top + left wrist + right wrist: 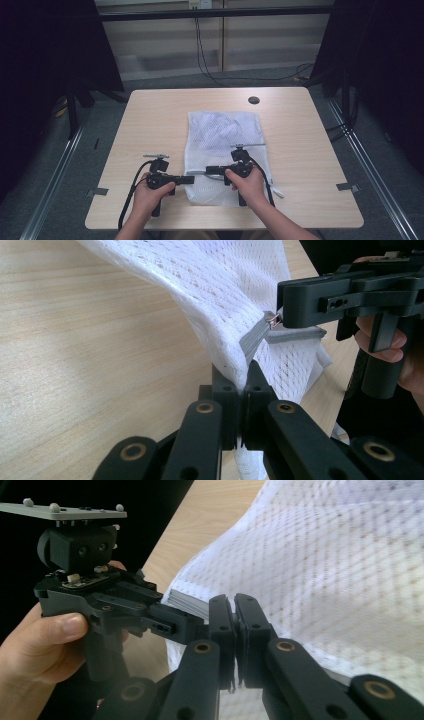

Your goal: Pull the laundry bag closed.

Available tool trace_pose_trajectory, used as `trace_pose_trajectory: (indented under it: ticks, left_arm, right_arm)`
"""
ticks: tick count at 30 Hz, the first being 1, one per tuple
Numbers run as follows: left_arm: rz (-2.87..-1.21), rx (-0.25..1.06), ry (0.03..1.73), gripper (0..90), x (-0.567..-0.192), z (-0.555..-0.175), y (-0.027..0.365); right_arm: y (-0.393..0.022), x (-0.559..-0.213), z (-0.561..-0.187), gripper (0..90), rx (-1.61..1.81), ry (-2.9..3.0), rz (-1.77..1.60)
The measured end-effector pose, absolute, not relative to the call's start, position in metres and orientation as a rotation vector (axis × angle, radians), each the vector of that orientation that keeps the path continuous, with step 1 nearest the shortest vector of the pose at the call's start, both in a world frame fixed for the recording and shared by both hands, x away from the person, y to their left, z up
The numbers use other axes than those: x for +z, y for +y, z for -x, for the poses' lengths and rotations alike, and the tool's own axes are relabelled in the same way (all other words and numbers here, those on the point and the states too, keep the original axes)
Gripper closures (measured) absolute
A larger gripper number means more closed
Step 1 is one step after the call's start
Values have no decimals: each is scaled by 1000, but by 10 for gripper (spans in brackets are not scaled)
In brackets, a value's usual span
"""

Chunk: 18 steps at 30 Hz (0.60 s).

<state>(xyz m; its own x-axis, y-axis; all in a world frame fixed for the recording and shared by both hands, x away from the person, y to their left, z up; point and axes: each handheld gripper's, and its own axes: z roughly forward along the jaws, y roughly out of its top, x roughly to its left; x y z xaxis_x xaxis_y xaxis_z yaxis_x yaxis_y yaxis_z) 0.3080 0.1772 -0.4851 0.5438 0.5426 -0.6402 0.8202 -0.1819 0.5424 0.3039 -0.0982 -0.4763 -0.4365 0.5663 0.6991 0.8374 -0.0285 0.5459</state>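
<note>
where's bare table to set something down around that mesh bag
Bare wood lies left of the mesh bag out to the table edge, right of it to the far side edge, and behind it up to the black hole. The near middle is crowded: left tongs and right tongs both pinch the bag.

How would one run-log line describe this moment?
left tongs: shut on mesh laundry bag edge | right tongs: shut on zipper pull | bag on table

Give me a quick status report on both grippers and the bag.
Left gripper clamped on mesh bag edge. Right gripper shut on zipper pull. Bag on table, nothing in the way.
</note>
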Motion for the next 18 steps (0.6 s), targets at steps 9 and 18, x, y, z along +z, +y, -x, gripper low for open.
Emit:
trace_pose_trajectory:
  ticks: [9, 18]
  left_arm:
    - [-1860, -383, 1118, 879, -485, -308, 177]
    - [-1865, -385, 1112, 878, -485, -307, 176]
  right_arm:
    - [-102, -478, -303, 877, -1465, -1969, 1483]
    - [-106, -478, -300, 877, -1472, -1961, 1471]
